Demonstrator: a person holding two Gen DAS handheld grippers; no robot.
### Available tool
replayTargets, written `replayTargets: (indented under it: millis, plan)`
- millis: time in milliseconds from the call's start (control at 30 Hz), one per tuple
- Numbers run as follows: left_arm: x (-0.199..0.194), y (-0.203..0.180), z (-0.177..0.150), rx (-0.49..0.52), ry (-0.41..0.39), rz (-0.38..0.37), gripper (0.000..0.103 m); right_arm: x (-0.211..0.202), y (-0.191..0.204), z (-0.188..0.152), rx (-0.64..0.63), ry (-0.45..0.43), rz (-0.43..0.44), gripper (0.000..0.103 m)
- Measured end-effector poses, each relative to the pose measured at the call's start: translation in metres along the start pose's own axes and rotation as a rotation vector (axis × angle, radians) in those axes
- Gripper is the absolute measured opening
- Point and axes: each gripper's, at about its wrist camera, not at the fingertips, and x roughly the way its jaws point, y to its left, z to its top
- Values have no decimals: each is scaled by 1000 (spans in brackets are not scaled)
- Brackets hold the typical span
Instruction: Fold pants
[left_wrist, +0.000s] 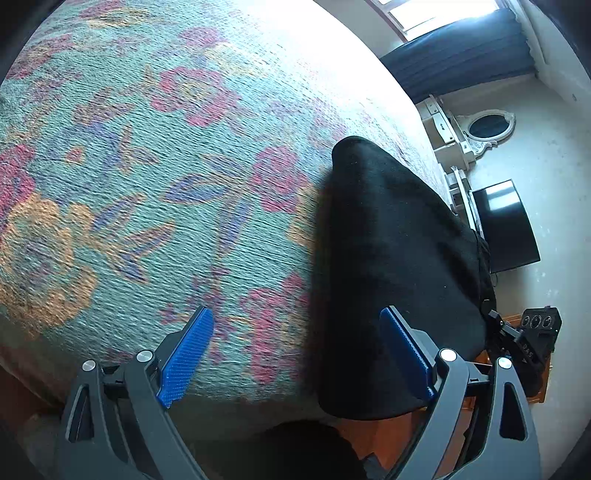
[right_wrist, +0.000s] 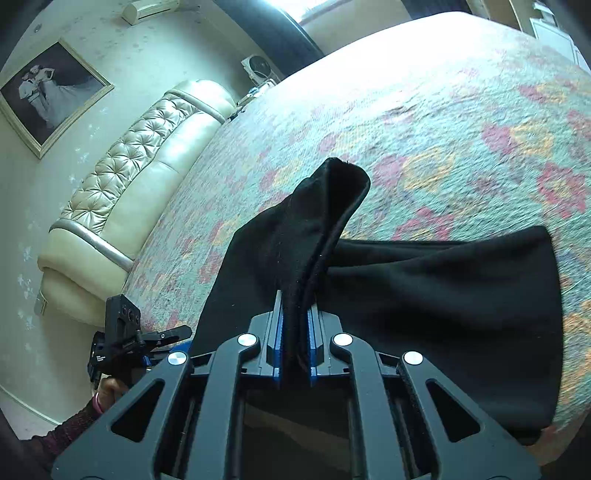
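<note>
While the right gripper (right_wrist: 295, 343) jaws clamp a bunched fold, the limp, light black pants (right_wrist: 443, 295) drape over the bed (right_wrist: 443, 110) edge; left gripper (left_wrist: 295, 354) jaws gape apart beside them, best taking the hem.

Left gripper (left_wrist: 295, 354) spread, right gripper (right_wrist: 295, 328) clamped.

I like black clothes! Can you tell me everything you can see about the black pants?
The black pants look soft and plain. They lie spread on the flowery bedspread, reaching the bed's near edge. The right gripper pinches one bunched part, which sticks up beyond its pads. The left gripper is open, holding nothing.
</note>
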Motion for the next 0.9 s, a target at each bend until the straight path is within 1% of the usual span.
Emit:
replayTargets:
  millis: [67,133,233,300,367,467,567,667,800,900]
  plan:
    - [7,-13,-4,5,20,-36,90,-18,-11,3,9,-31,-27,9]
    - [14,-23,-8,14,32,-57,90,-34,-28,7,35,-57,-56,9]
    - [29,-42,-11,43,57,-73,90,-58,-60,7,76,-90,-108,9]
    - [37,-55,-11,65,66,-78,90,-67,-81,2,108,-94,-127,8]
    - [47,-64,-12,72,82,-87,90,-71,-99,-4,129,-90,-143,8]
    - [60,-71,-14,65,111,-96,90,-62,-124,-17,184,-60,-155,7]
    - [68,-73,-16,72,121,-75,90,-51,-146,-32,225,-45,-149,7]
    - [70,-74,-20,85,117,-67,90,-49,-156,-38,260,-46,-120,8]
    - [68,-75,-21,66,111,-92,90,-52,-155,-41,256,-53,-117,7]
    - [64,-69,-21,29,114,-135,90,-58,-157,-41,253,-62,-124,7]
